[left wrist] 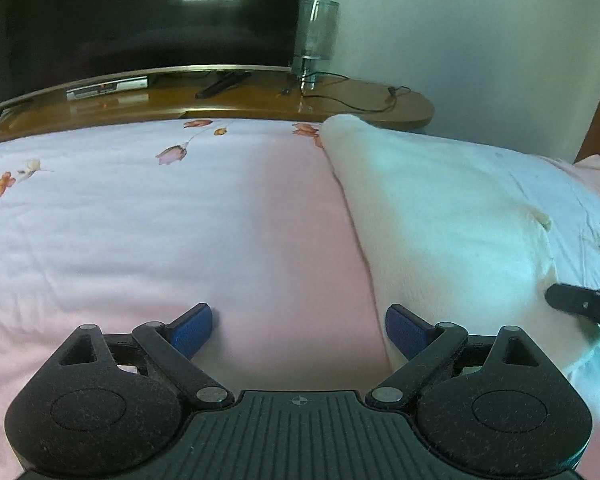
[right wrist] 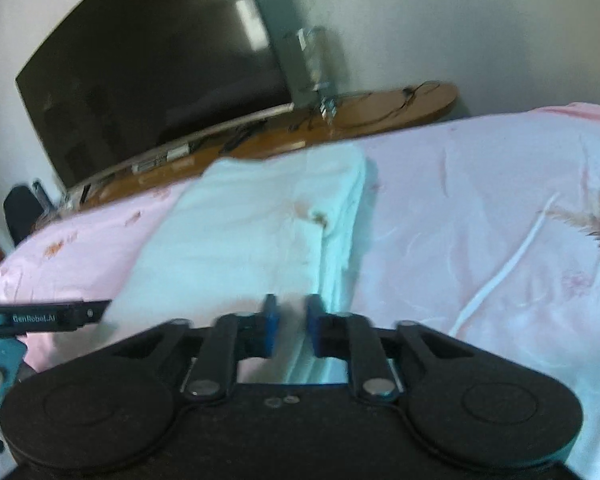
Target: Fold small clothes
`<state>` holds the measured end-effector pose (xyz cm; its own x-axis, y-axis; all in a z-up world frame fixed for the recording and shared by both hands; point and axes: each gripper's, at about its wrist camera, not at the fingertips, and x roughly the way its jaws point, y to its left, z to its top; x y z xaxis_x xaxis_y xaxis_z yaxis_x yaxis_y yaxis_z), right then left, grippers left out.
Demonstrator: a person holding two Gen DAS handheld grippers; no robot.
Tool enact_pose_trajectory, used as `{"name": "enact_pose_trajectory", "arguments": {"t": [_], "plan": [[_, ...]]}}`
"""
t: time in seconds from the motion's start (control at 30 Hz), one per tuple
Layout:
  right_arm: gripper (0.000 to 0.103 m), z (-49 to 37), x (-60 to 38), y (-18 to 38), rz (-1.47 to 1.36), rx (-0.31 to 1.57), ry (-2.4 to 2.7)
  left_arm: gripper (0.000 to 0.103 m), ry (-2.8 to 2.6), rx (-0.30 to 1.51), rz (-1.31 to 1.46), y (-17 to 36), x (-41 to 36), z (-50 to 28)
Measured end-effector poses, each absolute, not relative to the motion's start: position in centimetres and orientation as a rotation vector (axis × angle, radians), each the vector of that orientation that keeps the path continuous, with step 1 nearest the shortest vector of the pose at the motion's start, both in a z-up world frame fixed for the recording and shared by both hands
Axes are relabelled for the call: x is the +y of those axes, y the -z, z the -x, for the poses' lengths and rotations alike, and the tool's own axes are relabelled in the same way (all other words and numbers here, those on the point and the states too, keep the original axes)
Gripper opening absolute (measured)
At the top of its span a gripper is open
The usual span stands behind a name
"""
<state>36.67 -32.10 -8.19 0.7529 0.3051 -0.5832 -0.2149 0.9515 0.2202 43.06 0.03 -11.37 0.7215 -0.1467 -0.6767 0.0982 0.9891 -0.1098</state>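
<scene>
A white folded garment (left wrist: 440, 216) lies on the pink floral bedsheet (left wrist: 160, 220). It also shows in the right wrist view (right wrist: 252, 232), with a small brown mark near its right edge. My left gripper (left wrist: 299, 326) is open and empty, low over the sheet, its right finger at the garment's left edge. My right gripper (right wrist: 293, 322) is partly open, its blue pads (right wrist: 271, 320) on either side of the garment's near edge without pinching it. The right gripper's tip (left wrist: 580, 304) shows in the left wrist view, and the left gripper (right wrist: 52, 316) shows at the left of the right wrist view.
A wooden TV stand (left wrist: 260, 96) runs behind the bed with a dark television (right wrist: 152, 76), a set-top box (left wrist: 106, 87), a remote (left wrist: 222, 84), a clear cylinder (left wrist: 316, 36) and cables. A white strap (right wrist: 504, 264) lies on the sheet to the right.
</scene>
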Motion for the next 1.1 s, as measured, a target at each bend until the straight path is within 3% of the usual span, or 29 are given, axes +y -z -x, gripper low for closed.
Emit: {"name": "enact_pose_trajectory", "arguments": {"t": [0.2,0.47,0.57,0.63,0.77,0.9,1.0,1.1], "plan": [[0.003,-35.0,-34.1,8.5,-0.145,0.662,-0.212,0.093,0.111,0.751,-0.128,12.2,-1.5,-41.8],[0.009,-32.6,-33.2,6.2,-0.093,0.566,-0.207,0.093,0.185,0.572,0.057,9.2,-0.4,-38.0],[0.009,-31.6,-32.0,6.6,-0.032,0.57,-0.274,0.094,0.188,0.735,0.008,12.0,-1.7,-39.0],[0.008,-32.2,-31.2,8.7,0.053,0.666,-0.233,0.094,0.194,0.732,0.029,11.9,-1.3,-38.7],[0.01,-32.3,-30.9,6.2,0.053,0.651,-0.211,0.094,0.185,0.639,0.025,9.5,-1.1,-39.1],[0.014,-33.1,-29.9,5.0,0.041,0.557,-0.239,0.095,0.183,0.708,0.007,10.8,-1.8,-42.1],[0.018,-35.9,-29.3,8.3,0.074,0.706,-0.204,0.096,0.199,0.755,0.011,11.9,-2.3,-43.0],[0.018,-35.9,-29.3,7.9,0.096,0.695,-0.218,0.097,0.205,0.745,-0.015,11.4,-2.3,-43.2]]}}
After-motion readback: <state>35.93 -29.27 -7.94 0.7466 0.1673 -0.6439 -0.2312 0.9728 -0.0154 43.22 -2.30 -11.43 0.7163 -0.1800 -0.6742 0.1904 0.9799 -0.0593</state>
